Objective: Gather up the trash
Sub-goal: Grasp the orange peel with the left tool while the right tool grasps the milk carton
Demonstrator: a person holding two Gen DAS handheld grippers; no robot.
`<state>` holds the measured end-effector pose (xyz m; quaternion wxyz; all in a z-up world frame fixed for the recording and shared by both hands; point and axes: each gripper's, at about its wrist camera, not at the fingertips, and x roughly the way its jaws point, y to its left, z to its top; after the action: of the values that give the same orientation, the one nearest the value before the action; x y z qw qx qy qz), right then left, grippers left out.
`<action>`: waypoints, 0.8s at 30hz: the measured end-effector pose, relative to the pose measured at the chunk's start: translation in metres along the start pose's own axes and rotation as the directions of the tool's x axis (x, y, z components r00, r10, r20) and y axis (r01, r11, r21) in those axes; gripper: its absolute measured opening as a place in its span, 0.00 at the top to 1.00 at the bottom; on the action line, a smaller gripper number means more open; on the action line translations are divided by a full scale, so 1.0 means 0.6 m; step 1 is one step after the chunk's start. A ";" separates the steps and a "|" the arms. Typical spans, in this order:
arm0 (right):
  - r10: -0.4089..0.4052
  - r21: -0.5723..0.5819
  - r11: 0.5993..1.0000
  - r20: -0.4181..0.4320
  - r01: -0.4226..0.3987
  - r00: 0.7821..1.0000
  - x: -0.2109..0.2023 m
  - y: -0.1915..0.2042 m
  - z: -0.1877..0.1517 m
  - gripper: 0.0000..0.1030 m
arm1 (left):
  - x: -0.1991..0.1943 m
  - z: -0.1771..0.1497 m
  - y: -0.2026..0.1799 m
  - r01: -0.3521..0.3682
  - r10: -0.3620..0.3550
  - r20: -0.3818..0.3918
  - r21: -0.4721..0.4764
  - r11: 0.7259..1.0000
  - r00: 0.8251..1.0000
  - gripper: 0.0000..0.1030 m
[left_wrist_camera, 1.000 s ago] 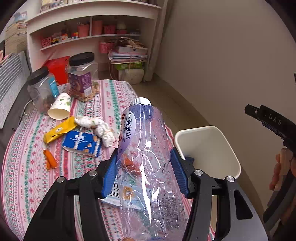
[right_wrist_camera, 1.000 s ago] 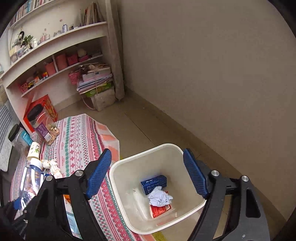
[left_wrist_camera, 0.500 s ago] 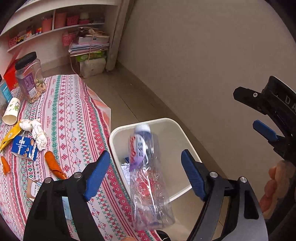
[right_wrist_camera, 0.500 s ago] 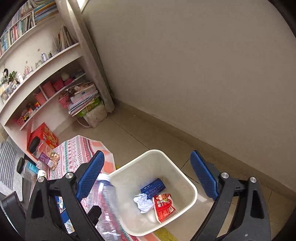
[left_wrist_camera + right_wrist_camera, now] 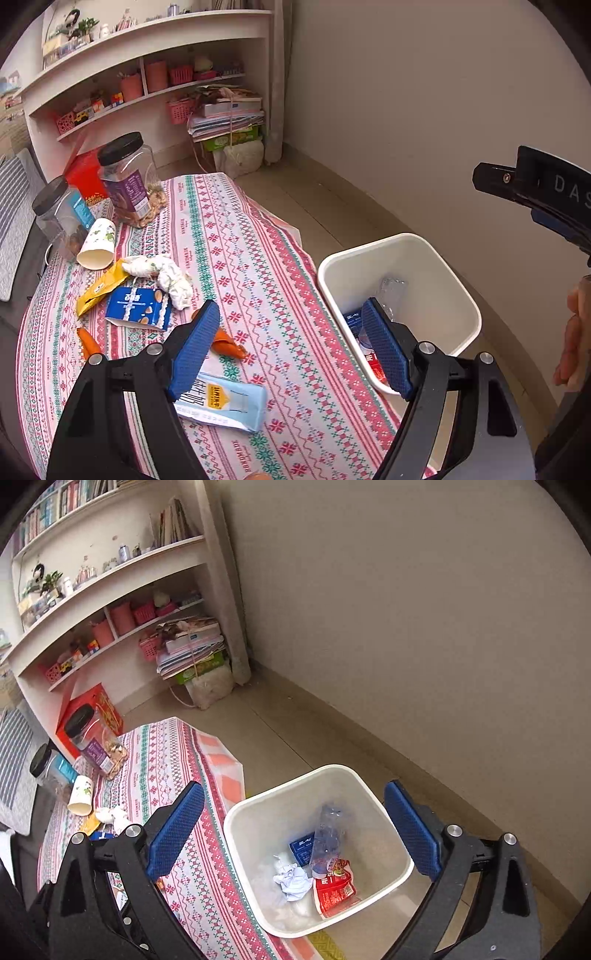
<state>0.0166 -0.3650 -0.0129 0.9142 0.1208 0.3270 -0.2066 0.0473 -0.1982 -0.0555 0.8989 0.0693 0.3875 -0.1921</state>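
A white bin (image 5: 439, 254) (image 5: 347, 775) stands on the floor at the table's right edge. A clear plastic bottle (image 5: 327, 840) (image 5: 391, 295) lies inside it with a blue box (image 5: 301, 847), crumpled paper (image 5: 291, 880) and a red wrapper (image 5: 334, 888). My left gripper (image 5: 291, 354) is open and empty over the table edge. My right gripper (image 5: 293, 836) is open and empty above the bin. On the cloth lie a light blue packet (image 5: 221, 402), a blue box (image 5: 138, 308), a yellow wrapper (image 5: 101, 290), crumpled tissue (image 5: 166, 273), orange peels (image 5: 225, 343) and a paper cup (image 5: 98, 243).
Two black-lidded jars (image 5: 129, 181) (image 5: 61, 218) stand at the table's far left. White shelves (image 5: 147, 85) with baskets and a stack of books (image 5: 229, 118) are behind. A beige wall (image 5: 424, 92) runs along the right of the floor.
My left gripper opened and let go of the clear bottle, which dropped into the bin. The left gripper then swung back towards the table. The right gripper stayed open above the bin.
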 end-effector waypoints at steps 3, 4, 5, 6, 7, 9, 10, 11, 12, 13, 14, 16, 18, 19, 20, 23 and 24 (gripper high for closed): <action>0.004 -0.036 0.999 -0.004 -0.004 1.000 0.004 0.027 -0.005 0.07 | -0.005 -0.009 0.027 -0.028 0.028 0.004 0.000 1.000 1.000 0.25; 0.006 -0.045 0.999 -0.007 -0.006 1.000 0.006 0.034 -0.008 0.07 | -0.006 -0.012 0.037 -0.037 0.037 0.002 -0.003 0.999 0.999 0.25; 0.008 -0.056 0.998 -0.013 -0.009 1.000 0.008 0.042 -0.010 0.07 | -0.005 -0.014 0.048 -0.047 0.047 -0.002 -0.009 0.999 0.999 0.25; 0.010 -0.067 0.998 -0.019 -0.011 1.000 0.012 0.050 -0.012 0.07 | -0.005 -0.017 0.061 -0.058 0.058 -0.006 -0.016 0.998 0.998 0.25; 0.012 -0.079 0.997 -0.025 -0.013 1.000 0.015 0.060 -0.014 0.07 | -0.004 -0.019 0.074 -0.068 0.068 -0.012 -0.026 0.997 0.998 0.25; 0.014 -0.108 0.994 -0.036 -0.018 0.999 0.021 0.079 -0.020 0.07 | -0.001 -0.023 0.102 -0.088 0.087 -0.024 -0.053 0.995 0.996 0.25; 0.016 -0.123 0.992 -0.041 -0.021 0.999 0.023 0.089 -0.023 0.07 | 0.001 -0.025 0.116 -0.098 0.096 -0.030 -0.067 0.993 0.995 0.25; 0.018 -0.139 0.990 -0.045 -0.024 0.999 0.025 0.100 -0.027 0.07 | 0.003 -0.028 0.131 -0.106 0.104 -0.036 -0.084 0.991 0.994 0.25; 0.021 -0.153 0.988 -0.049 -0.028 0.999 0.027 0.110 -0.030 0.07 | 0.005 -0.030 0.146 -0.113 0.109 -0.042 -0.101 0.988 0.993 0.25; 0.023 -0.168 0.985 -0.053 -0.032 0.998 0.029 0.119 -0.034 0.07 | 0.008 -0.033 0.160 -0.120 0.115 -0.048 -0.118 0.986 0.992 0.25; 0.025 -0.182 0.983 -0.057 -0.035 0.998 0.030 0.129 -0.038 0.07 | 0.011 -0.036 0.175 -0.129 0.122 -0.057 -0.137 0.982 0.991 0.25; 0.030 -0.210 0.977 -0.070 -0.045 0.997 0.035 0.150 -0.048 0.07 | 0.020 -0.039 0.203 -0.149 0.135 -0.089 -0.174 0.973 0.987 0.25; 0.036 -0.242 0.969 -0.084 -0.056 0.996 0.041 0.171 -0.058 0.07 | 0.030 -0.039 0.231 -0.167 0.143 -0.126 -0.208 0.964 0.982 0.25; 0.039 -0.258 0.964 -0.091 -0.061 0.995 0.044 0.182 -0.063 0.07 | 0.034 -0.040 0.245 -0.178 0.149 -0.140 -0.225 0.958 0.979 0.25; 0.043 -0.273 0.960 -0.098 -0.068 0.994 0.047 0.193 -0.067 0.07 | 0.037 -0.041 0.260 -0.193 0.160 -0.151 -0.241 0.951 0.976 0.25; 0.058 -0.320 0.943 -0.127 -0.096 0.990 0.057 0.226 -0.081 0.07 | 0.044 -0.043 0.307 -0.237 0.186 -0.191 -0.290 0.927 0.964 0.25; 0.064 -0.335 0.936 -0.139 -0.108 0.988 0.060 0.236 -0.087 0.07 | 0.049 -0.044 0.323 -0.250 0.191 -0.210 -0.306 0.919 0.959 0.25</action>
<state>0.0782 -0.2317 -0.0635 0.9071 -0.0128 0.4091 -0.0984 0.1251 -0.0217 -0.0997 0.8760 -0.0221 0.4815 -0.0150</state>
